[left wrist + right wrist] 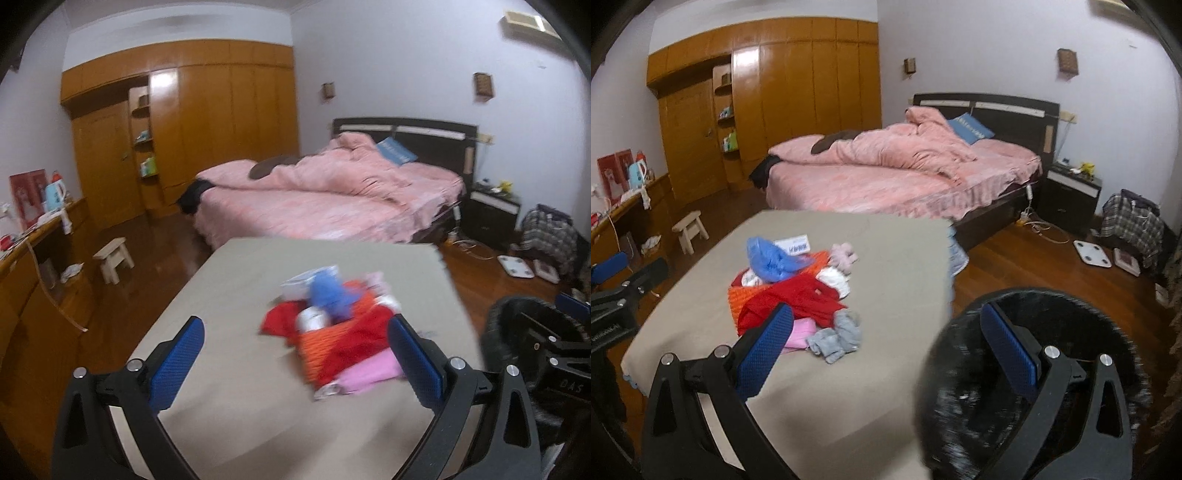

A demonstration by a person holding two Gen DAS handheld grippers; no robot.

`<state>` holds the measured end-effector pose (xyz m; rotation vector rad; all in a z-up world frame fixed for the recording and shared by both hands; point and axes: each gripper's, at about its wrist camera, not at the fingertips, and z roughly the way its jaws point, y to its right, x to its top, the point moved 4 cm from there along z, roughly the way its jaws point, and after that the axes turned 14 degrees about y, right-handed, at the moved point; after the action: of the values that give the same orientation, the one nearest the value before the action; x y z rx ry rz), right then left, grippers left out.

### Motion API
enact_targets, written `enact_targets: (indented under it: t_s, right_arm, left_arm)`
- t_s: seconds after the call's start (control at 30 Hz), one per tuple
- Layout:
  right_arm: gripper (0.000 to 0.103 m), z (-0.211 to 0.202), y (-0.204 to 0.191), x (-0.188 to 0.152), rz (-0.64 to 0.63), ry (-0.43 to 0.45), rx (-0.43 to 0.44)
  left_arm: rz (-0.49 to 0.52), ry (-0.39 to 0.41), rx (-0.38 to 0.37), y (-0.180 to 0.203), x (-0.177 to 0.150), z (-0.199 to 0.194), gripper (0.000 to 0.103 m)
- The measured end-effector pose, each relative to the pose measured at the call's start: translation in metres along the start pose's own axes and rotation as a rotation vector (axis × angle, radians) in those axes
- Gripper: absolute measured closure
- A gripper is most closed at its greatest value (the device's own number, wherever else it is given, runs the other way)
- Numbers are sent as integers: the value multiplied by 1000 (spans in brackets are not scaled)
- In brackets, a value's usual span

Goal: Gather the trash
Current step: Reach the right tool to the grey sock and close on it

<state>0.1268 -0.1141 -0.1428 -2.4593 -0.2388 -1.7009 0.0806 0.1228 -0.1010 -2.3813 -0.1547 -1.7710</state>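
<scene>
A heap of litter lies on the beige table (229, 413): an orange basket (744, 295), a red cloth (801, 299), a blue plastic bag (772, 258), grey fabric (836, 338), a pink piece (799, 332) and white bits. In the left wrist view the same heap (340, 332) is blurred, just beyond my left gripper (301, 362), which is open and empty. My right gripper (886, 354) is open too, its left finger in front of the red cloth. Its right finger overlaps a black furry round thing (979, 406) at the table's right edge.
Beyond the table stands a bed with pink bedding (886, 173). A wooden wardrobe (775, 92) fills the back wall. A small stool (689, 229) and a desk (22, 258) are on the left. A nightstand (1071, 199), a plaid bag (1130, 221) and a scale (1091, 253) are on the right.
</scene>
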Motion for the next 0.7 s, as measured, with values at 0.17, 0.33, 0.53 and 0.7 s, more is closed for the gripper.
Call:
enact_targets:
  t_s: [0.17,0.33,0.53,0.7]
  right_arm:
    - [24,46,-21,-29,-36,-86,16]
    - [30,79,-27,-53,-66,-161,3]
    - [42,112,-30,-69,-69,-237,24]
    - [68,124,-42,-79,-57,-300,122]
  left_arm:
    - [-11,-50,36,-19,-21,22,6]
    - [-16,-84,37,-26,-39,43,6]
    - [-18,-111,6,-21,-52,60,11]
    - [-16,-127,-39,-11,-57,70,18]
